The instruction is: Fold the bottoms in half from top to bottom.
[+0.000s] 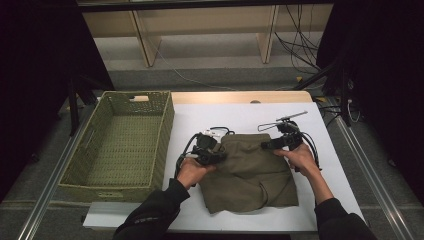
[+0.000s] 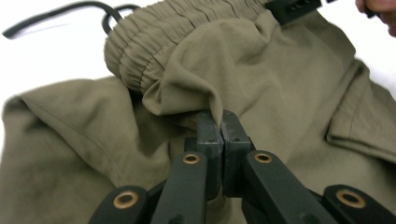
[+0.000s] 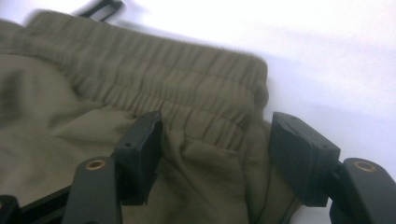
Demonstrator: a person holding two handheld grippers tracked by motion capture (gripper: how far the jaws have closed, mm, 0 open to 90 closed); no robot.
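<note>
Both forearms reach up from the near table edge onto the olive-green elastic-waisted cloth shorts (image 1: 250,172) beside the woven green basket (image 1: 120,142). Left gripper (image 2: 220,122) pinches a fabric fold below the waistband; right gripper (image 3: 215,144) stands open astride the waistband corner.

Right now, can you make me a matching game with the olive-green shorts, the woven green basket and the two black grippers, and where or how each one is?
Things:
1. olive-green shorts
2. woven green basket
3. left gripper
4. right gripper

States:
A. jaws apart around the elastic waistband
B. lying on the white table top
C. jaws pinched on a fold of cloth
D. standing at the table's left side

Pairs: 1-B, 2-D, 3-C, 4-A
</note>
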